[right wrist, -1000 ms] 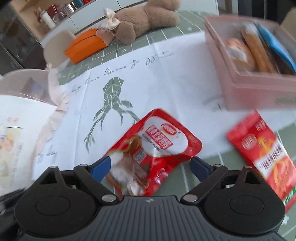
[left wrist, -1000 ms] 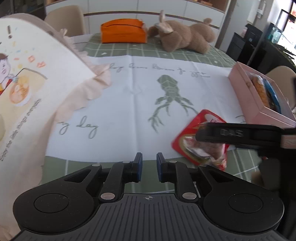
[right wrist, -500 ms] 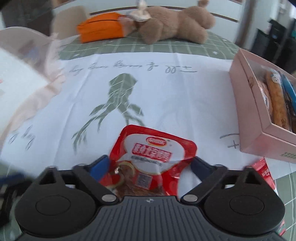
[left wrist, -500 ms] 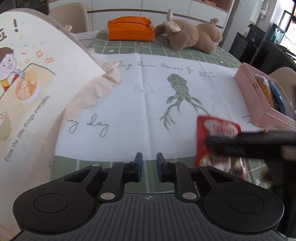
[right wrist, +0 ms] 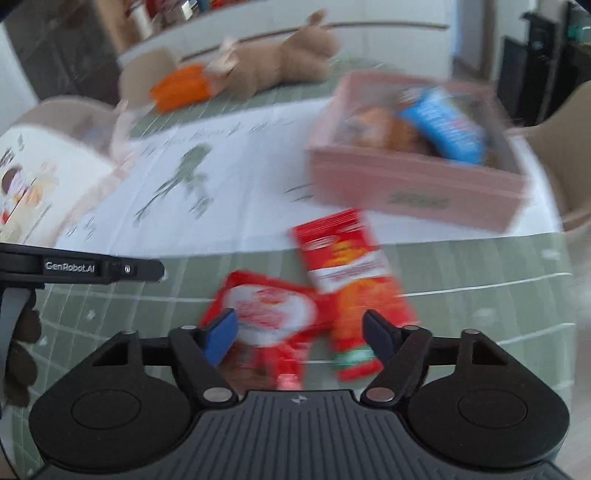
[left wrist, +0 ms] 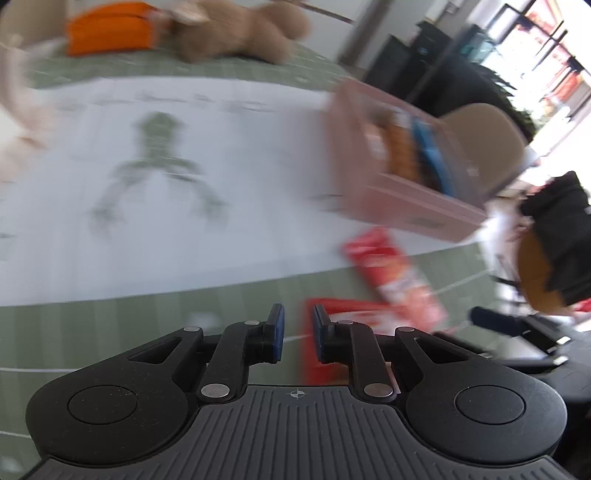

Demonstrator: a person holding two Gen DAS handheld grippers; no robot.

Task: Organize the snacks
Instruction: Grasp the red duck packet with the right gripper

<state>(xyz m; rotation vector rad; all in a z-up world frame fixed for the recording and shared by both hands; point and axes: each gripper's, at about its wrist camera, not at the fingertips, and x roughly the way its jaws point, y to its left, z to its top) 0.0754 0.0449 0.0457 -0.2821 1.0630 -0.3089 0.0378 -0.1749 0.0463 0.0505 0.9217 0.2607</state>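
From the left wrist, the left gripper [left wrist: 294, 334] is clenched on nothing above the green tablecloth [left wrist: 147, 314], near the pink box [left wrist: 406, 199]. From the right wrist, the right gripper [right wrist: 300, 332], jaws just narrowing, straddles a red snack pouch [right wrist: 273, 314]; whether the pads grip it is unclear. A long red packet [right wrist: 347, 277] lies beside.

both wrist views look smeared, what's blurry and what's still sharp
Left wrist view: heavy motion blur over the mat, pink box and teddy; only the left gripper is crisp; window glare top right. Right wrist view: red packets and box smeared, right gripper sharp; fisheye bends the table edges.
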